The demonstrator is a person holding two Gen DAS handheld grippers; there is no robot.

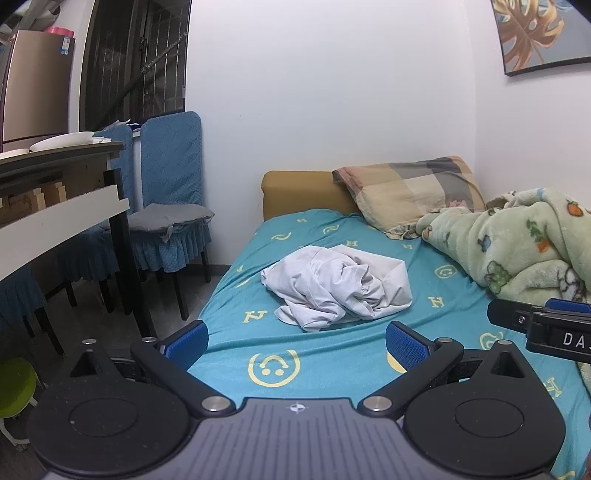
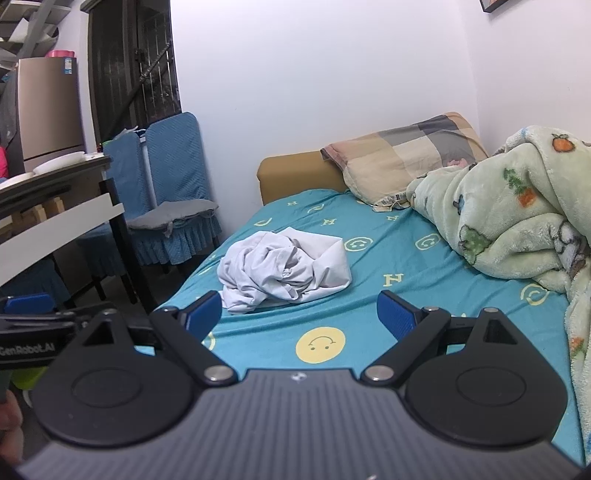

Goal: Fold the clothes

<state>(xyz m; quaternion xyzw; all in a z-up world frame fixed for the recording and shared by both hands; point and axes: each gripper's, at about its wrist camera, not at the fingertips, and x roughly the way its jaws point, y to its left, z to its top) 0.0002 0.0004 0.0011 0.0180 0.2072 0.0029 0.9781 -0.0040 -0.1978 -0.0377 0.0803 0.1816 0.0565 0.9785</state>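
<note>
A crumpled white garment (image 1: 336,288) lies mid-frame on the teal sheet (image 1: 332,354), touching neither gripper. The left gripper (image 1: 295,341) and right gripper (image 2: 301,314) stand wide and empty at bottom. Pillow (image 1: 410,192) and blanket (image 1: 517,236) sit at upper right.

- The place is a small room in a home, used for both sleeping and eating.
- A bed (image 1: 332,369) in a teal patterned sheet carries a checked pillow (image 1: 410,192) and a fleece blanket (image 1: 524,240).
- A dining table (image 1: 55,158) with plates, blue-covered chairs (image 1: 170,177) and a fridge (image 1: 33,81) stand beside it.
- A framed leaf picture (image 1: 535,33) hangs on the wall.
</note>
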